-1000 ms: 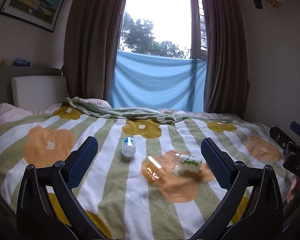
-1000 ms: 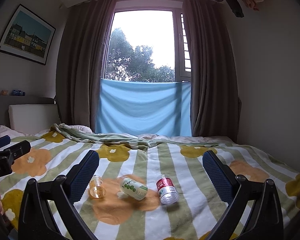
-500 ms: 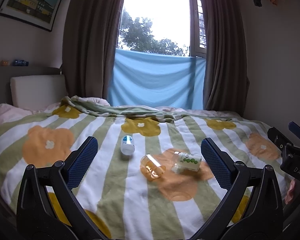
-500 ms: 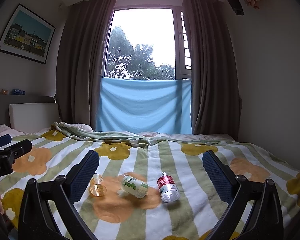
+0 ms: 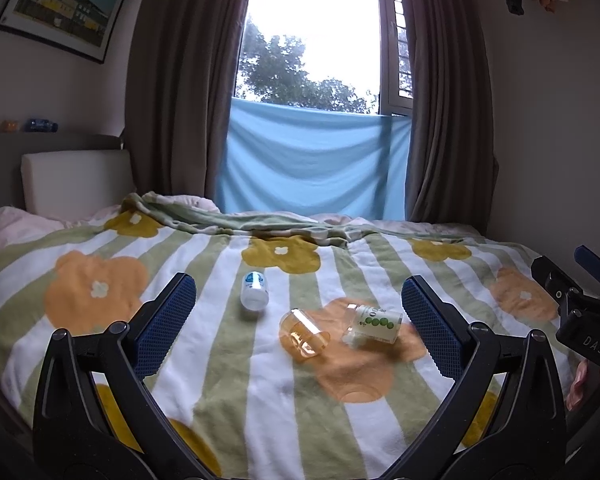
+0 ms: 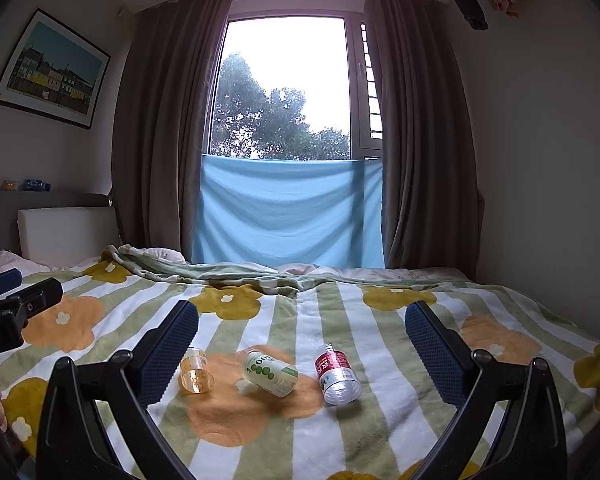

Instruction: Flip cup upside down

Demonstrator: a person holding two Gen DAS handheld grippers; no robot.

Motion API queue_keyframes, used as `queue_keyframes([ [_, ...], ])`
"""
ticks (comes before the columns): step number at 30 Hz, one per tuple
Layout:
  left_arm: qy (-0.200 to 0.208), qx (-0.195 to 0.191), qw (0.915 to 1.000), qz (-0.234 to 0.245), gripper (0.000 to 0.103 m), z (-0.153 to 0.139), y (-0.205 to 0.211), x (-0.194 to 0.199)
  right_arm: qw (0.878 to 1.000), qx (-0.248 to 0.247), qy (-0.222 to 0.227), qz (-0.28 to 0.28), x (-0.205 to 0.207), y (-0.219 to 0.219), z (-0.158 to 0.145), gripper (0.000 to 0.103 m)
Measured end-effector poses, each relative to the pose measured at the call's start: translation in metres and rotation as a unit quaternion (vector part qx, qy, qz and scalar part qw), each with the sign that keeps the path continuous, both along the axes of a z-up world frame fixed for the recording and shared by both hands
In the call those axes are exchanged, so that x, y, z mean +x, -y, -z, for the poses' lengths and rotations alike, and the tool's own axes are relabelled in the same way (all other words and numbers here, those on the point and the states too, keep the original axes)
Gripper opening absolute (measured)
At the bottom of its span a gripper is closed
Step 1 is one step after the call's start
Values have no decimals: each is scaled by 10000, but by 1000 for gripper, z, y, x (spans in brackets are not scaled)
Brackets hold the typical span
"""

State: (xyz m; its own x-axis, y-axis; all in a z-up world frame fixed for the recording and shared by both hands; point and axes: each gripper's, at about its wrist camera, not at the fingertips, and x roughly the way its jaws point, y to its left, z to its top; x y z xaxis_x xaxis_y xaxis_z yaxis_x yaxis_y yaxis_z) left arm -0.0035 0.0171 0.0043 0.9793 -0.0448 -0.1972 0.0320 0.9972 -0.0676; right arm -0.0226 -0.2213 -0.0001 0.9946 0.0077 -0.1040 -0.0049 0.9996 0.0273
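Observation:
A clear orange cup [image 5: 304, 334] lies on its side on the flowered blanket [image 5: 220, 392]; it also shows in the right wrist view [image 6: 196, 372]. My left gripper [image 5: 298, 324] is open and empty, held above the near part of the bed, with the cup seen between its fingers. My right gripper [image 6: 300, 348] is open and empty, and the cup lies just inside its left finger [image 6: 168, 352]. The right gripper's body shows at the right edge of the left wrist view [image 5: 580, 316].
A green-dotted bottle [image 5: 374, 324] lies right of the cup, also in the right wrist view [image 6: 270, 372]. A white blue-capped bottle [image 5: 254, 290] lies to its left. A red-labelled clear bottle [image 6: 338, 372] lies further right. Headboard cushion [image 5: 76, 184], curtains and window stand behind.
Both grippers have tilted slightly downward and drifted a little forward; the objects sit slightly higher in view. Nothing on the bed has moved.

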Motion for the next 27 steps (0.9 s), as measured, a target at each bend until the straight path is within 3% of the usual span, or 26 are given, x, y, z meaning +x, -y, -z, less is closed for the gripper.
queue_keyframes([
  [19,-107,-13,9999,1,103,4,-1,1,10000,-25,-33,8,0,-3,5,103],
  [27,-338,-31,9994,85,103,8,2,15,9999,-7,-108,-9,3,-3,11,103],
])
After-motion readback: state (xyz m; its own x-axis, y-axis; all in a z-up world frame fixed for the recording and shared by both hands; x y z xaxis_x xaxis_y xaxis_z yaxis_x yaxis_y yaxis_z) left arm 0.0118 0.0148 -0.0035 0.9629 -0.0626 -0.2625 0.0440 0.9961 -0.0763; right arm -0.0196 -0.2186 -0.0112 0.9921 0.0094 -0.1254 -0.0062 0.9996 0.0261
